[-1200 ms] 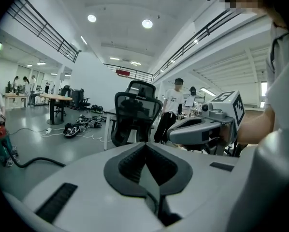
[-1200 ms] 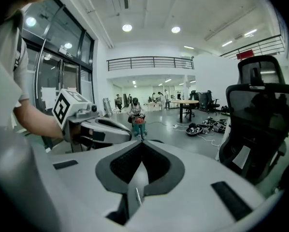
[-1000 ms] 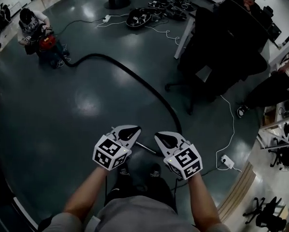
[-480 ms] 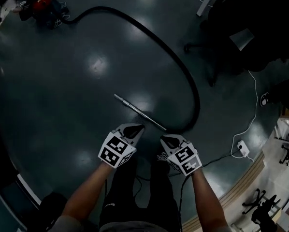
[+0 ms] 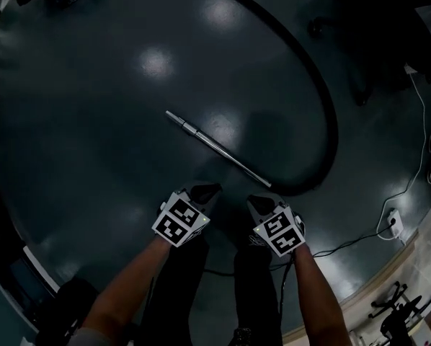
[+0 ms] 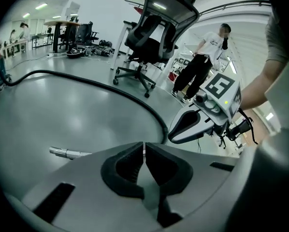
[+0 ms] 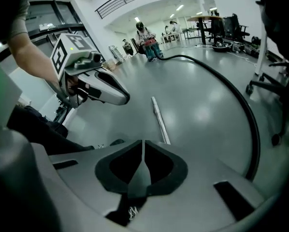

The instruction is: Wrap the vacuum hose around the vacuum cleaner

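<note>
Forearms come up from the bottom of the head view, each hand carrying a gripper, and the two are held side by side above the person's own legs. The left gripper (image 5: 205,192) has its jaws pressed together with nothing between them, and the right gripper (image 5: 257,203) is closed and empty in the same way. Just beyond their tips a metal wand (image 5: 219,148) lies flat and slantwise on the grey floor (image 5: 93,135). Its nearer end meets the black vacuum hose (image 5: 329,114), which bends round on the right and sweeps away across the floor towards the upper left. A white power strip (image 5: 393,222) lies on the floor well off to the right. Farther out, an office chair (image 6: 151,42) stands beside the hose's curve. At the hose's far end, the right gripper view shows the red vacuum cleaner (image 7: 152,47) with a seated person (image 7: 143,33).
</note>
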{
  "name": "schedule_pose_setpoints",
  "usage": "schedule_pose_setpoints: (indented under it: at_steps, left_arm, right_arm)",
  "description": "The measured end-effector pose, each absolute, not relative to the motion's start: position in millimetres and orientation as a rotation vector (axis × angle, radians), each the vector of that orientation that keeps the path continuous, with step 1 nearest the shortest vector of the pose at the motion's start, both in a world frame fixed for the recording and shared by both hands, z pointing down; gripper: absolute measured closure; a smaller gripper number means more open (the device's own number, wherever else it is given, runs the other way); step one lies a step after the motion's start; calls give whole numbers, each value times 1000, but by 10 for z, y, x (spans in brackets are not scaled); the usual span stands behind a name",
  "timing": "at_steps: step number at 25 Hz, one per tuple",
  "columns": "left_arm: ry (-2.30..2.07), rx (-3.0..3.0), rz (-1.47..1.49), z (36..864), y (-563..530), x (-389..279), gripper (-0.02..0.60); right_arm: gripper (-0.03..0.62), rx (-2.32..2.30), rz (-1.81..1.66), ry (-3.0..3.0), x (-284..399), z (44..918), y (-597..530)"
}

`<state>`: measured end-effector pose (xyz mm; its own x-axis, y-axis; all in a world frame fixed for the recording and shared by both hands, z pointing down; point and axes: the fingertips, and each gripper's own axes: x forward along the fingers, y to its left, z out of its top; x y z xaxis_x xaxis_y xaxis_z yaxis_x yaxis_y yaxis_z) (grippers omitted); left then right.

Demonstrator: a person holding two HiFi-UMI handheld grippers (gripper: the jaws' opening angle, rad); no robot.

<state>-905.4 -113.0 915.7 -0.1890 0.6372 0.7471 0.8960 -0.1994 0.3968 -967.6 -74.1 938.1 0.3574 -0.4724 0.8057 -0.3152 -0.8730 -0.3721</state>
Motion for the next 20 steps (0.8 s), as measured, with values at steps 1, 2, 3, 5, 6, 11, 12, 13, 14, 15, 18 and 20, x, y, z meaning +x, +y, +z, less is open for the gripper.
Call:
schedule_pose_setpoints:
  at_steps: [1,2,3,5,6,11,12,13,14,15,18,20]
  left_arm:
    - [-1791,-1785,-1340,9345,-1123,-9068,574]
    - [-1799,-1775,-1344,9528,-1113,-9075,574]
    - [-1806,-1765,-1347,9707,-1102,-9073,574]
    - [-1814,-1746,-1347,10042,-1078,-9045,574]
    - [-1816,-1738,-1342,10195,-1065,-9029,572]
    - [-1838,-1660,-1339,10820,-1121,-9035,513]
    - [-1840,-1646,-1341,10910,-1136,-9037,501]
    - [-1844,-1637,-1343,10983,-1146,-9041,491]
    - [-1848,-1631,-1347,11044,-1155,-9047,485]
    - [-1854,-1621,-1355,11102,-1164,-9056,478]
    - [-1865,-1545,-1371,11318,-1187,-9081,438]
    - [-1850,-1498,-1374,11477,-1196,-9041,420]
  right_arm:
    - [588,-2455,-1556,709,-9691,9618,-728]
    - [588,-2456,-1572,704,-9699,9848,-713]
    - [588,-2461,-1585,701,-9701,10068,-697]
    - [588,-2473,-1600,680,-9693,10459,-657]
    - [586,-2483,-1601,657,-9680,10623,-626]
    - [505,-2559,-1616,570,-9593,11279,-529]
    - [483,-2565,-1636,570,-9595,11404,-523]
    - [476,-2569,-1662,574,-9606,11525,-514]
    - [468,-2572,-1689,581,-9619,11639,-506]
    - [457,-2576,-1713,588,-9630,11744,-496]
    - [450,-2577,-1756,614,-9628,12006,-456]
    - [445,-2555,-1781,644,-9617,12143,-452]
